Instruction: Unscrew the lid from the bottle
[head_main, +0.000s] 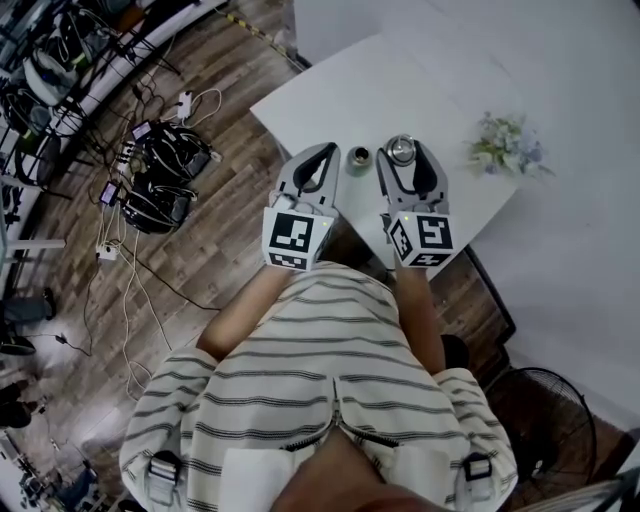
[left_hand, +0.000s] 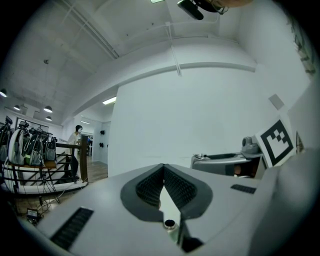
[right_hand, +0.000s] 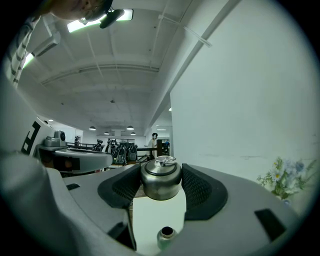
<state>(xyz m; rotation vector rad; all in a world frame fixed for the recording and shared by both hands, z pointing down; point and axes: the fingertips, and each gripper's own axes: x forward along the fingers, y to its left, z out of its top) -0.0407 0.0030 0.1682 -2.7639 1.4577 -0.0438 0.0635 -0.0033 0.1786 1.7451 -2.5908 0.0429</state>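
A small open metal bottle (head_main: 358, 157) stands upright on the white table (head_main: 330, 95), between the two grippers. Its steel lid (head_main: 401, 150), domed with a ring on top, is off the bottle and sits clamped between the pads of my right gripper (head_main: 403, 143). In the right gripper view the lid (right_hand: 160, 178) fills the gap of that gripper (right_hand: 160, 170), with the bottle's mouth (right_hand: 166, 237) lower down on the table. My left gripper (head_main: 325, 150) is shut and empty, just left of the bottle. The left gripper view shows its fingertips (left_hand: 163, 167) meeting and the bottle (left_hand: 170, 224) below them.
A small bunch of pale flowers (head_main: 505, 145) lies on the table to the right. The table's near-left edge drops to a wooden floor with bags and cables (head_main: 160, 175). A fan (head_main: 545, 420) stands at the lower right.
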